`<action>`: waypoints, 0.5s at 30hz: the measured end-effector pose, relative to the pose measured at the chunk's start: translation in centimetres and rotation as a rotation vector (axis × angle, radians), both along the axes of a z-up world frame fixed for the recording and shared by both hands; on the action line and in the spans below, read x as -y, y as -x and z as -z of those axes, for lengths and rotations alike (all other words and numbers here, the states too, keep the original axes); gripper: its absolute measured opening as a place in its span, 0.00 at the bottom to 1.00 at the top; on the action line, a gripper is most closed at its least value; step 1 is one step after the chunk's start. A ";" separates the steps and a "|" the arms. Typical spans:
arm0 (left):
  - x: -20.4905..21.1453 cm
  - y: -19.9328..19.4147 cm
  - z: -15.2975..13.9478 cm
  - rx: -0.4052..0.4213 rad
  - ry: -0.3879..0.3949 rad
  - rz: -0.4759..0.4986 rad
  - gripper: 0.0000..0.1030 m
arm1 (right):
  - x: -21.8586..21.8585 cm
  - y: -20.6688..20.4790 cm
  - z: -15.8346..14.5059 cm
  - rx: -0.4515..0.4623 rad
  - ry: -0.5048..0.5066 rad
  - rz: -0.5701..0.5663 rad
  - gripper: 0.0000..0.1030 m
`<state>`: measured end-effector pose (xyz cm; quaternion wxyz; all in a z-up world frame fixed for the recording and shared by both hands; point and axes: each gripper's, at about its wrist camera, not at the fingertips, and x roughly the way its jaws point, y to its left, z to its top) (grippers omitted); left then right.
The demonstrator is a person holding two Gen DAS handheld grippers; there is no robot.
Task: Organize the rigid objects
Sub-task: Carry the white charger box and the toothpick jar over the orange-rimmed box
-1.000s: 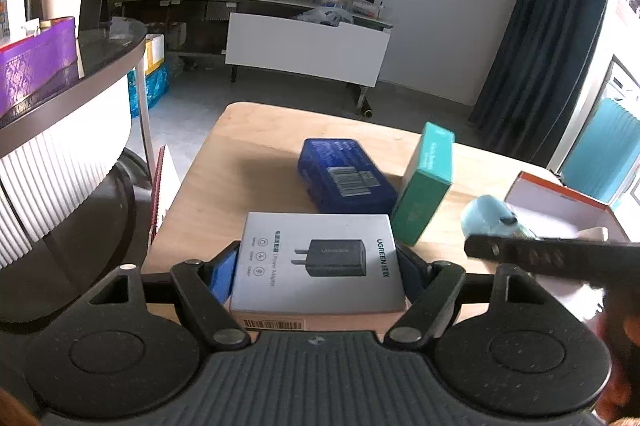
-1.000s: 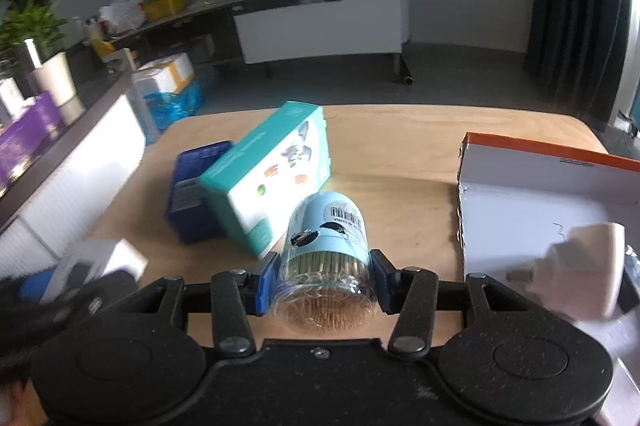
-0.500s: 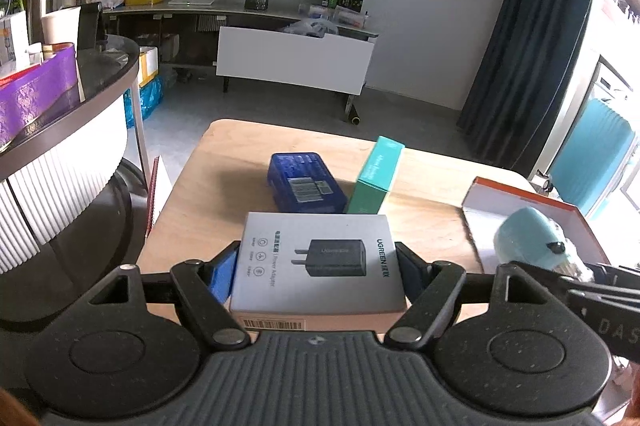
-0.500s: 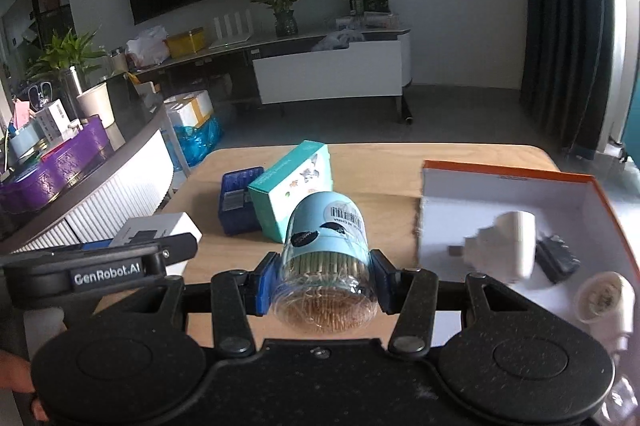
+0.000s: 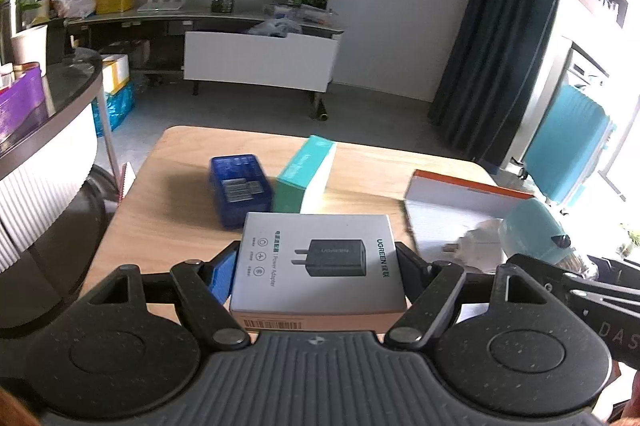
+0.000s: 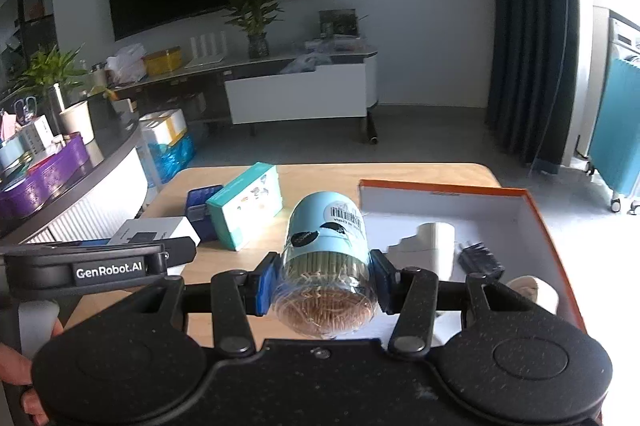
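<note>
My left gripper point(image 5: 316, 262) is shut on a grey power adapter box point(image 5: 318, 258) and holds it above the near part of the wooden table point(image 5: 172, 226). My right gripper point(image 6: 324, 278) is shut on a light-blue toothpick jar point(image 6: 326, 254), held above the table beside the orange-rimmed white box point(image 6: 532, 201). That box point(image 5: 448, 222) holds a white plug point(image 6: 432, 246), a small black plug point(image 6: 478, 258) and a round white item point(image 6: 532, 292). A blue case point(image 5: 238, 187) and a teal carton point(image 5: 306, 171) lie mid-table.
A curved dark counter point(image 6: 104, 141) with a purple bin point(image 6: 44, 177) stands to the left. A TV bench point(image 5: 256, 61) with plants runs along the far wall. A dark curtain point(image 5: 492, 33) and a teal folding rack point(image 5: 568, 153) are at the right.
Both grippers have risen and drawn back with their objects, so the table looks farther off. The right gripper has carried the jar rightward, next to the orange-rimmed box.
</note>
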<state>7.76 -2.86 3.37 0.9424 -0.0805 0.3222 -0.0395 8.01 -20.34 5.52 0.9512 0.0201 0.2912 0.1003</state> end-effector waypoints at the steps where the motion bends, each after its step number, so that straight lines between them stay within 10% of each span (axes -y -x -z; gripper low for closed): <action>1: 0.3 0.0 -0.1 -0.001 0.002 0.008 0.77 | 0.2 0.1 -0.1 0.004 -0.002 0.006 0.57; 15: 3.5 0.0 -0.6 -0.001 -0.013 0.087 0.77 | 3.2 1.1 -0.4 0.028 -0.019 0.073 0.57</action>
